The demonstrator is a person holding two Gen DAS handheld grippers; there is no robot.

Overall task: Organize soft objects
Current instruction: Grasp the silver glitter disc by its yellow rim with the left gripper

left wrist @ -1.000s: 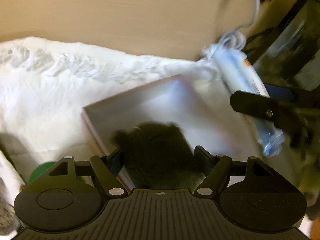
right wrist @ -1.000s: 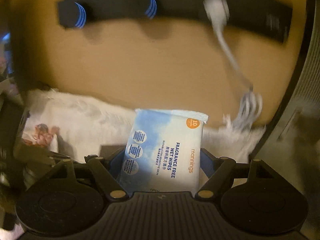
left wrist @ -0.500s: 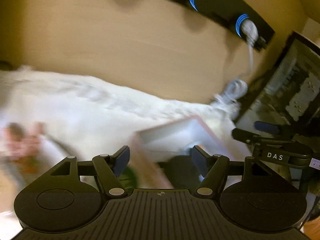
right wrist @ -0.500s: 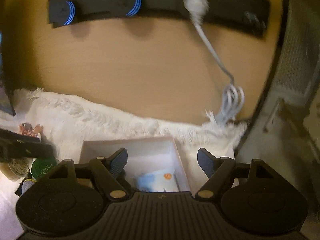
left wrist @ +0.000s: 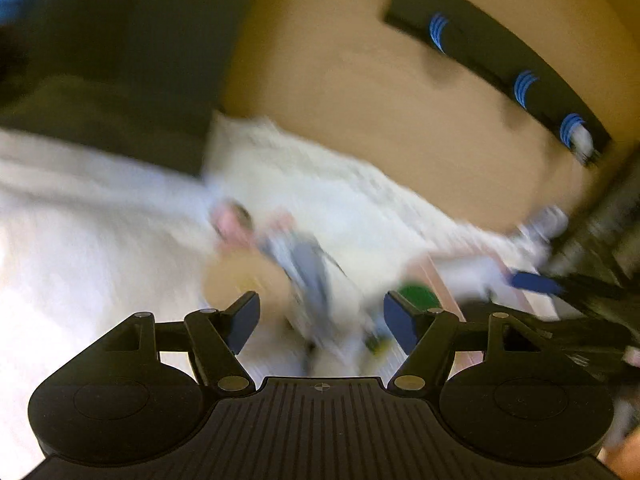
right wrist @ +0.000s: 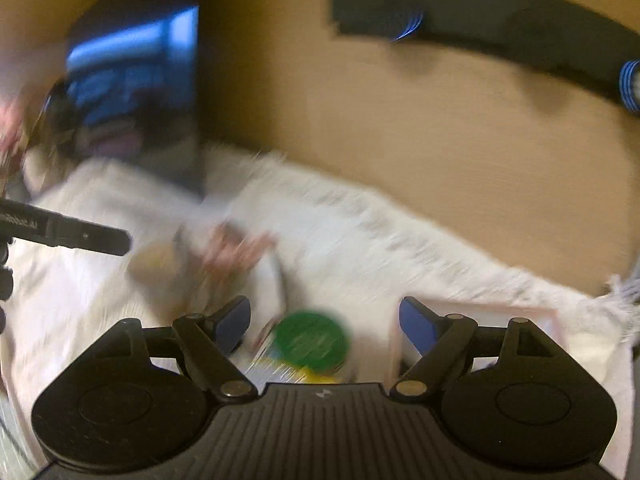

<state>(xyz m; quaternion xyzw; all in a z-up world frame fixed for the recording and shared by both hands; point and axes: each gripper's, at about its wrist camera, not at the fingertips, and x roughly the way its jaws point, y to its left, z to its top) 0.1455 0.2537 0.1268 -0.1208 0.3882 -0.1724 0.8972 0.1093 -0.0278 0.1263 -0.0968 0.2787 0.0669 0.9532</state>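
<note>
Both views are blurred. The left gripper (left wrist: 320, 318) stands wide open with nothing between its pads, above the white cloth (left wrist: 100, 248). The right gripper (right wrist: 325, 322) is also wide, its jaws having just been opening, and holds nothing. On the cloth, a green round lid (right wrist: 312, 338) lies just left of the pink-rimmed box (right wrist: 492, 310). A pinkish packet (right wrist: 236, 248) lies farther left of the box.

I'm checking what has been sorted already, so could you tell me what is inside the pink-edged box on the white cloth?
The box shows only its rim and a pale strip of inner wall. The right gripper body covers the rest, and blur hides any contents.
</note>
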